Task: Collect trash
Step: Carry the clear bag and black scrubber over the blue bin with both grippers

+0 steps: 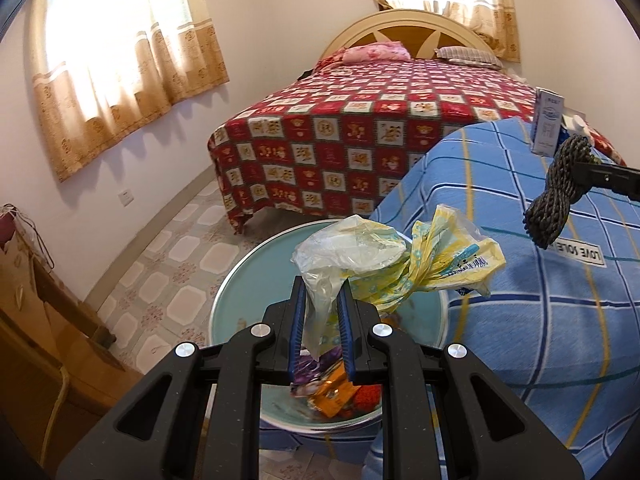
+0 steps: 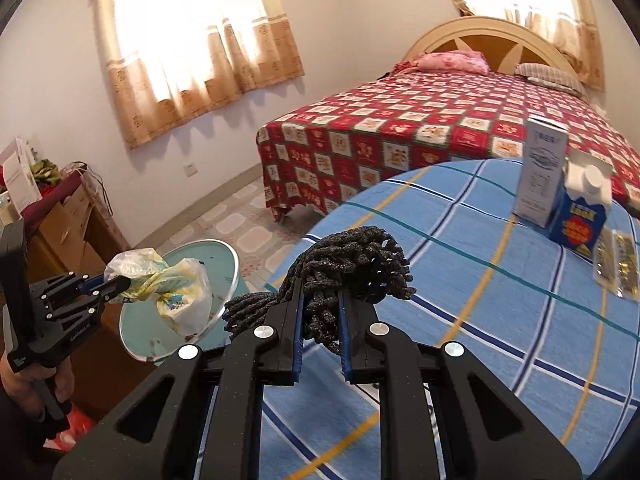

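My left gripper point(image 1: 321, 300) is shut on a crumpled yellow and clear plastic bag point(image 1: 400, 256) and holds it above a round pale green trash bin point(image 1: 240, 280) with wrappers point(image 1: 332, 392) inside. In the right wrist view the left gripper point(image 2: 120, 285) holds the bag point(image 2: 176, 288) over the bin point(image 2: 216, 256). My right gripper point(image 2: 320, 300) is shut on a dark knitted rope bundle point(image 2: 352, 264) above the blue checked bedcover point(image 2: 480, 300). The bundle also shows in the left wrist view point(image 1: 560, 192).
A white carton point(image 2: 542, 172), a blue carton point(image 2: 580, 216) and a blister pack point(image 2: 618, 268) sit on the blue cover at the far right. A bed with a red patterned cover point(image 1: 360, 136) stands behind. A wooden cabinet point(image 1: 40, 320) stands left of the bin.
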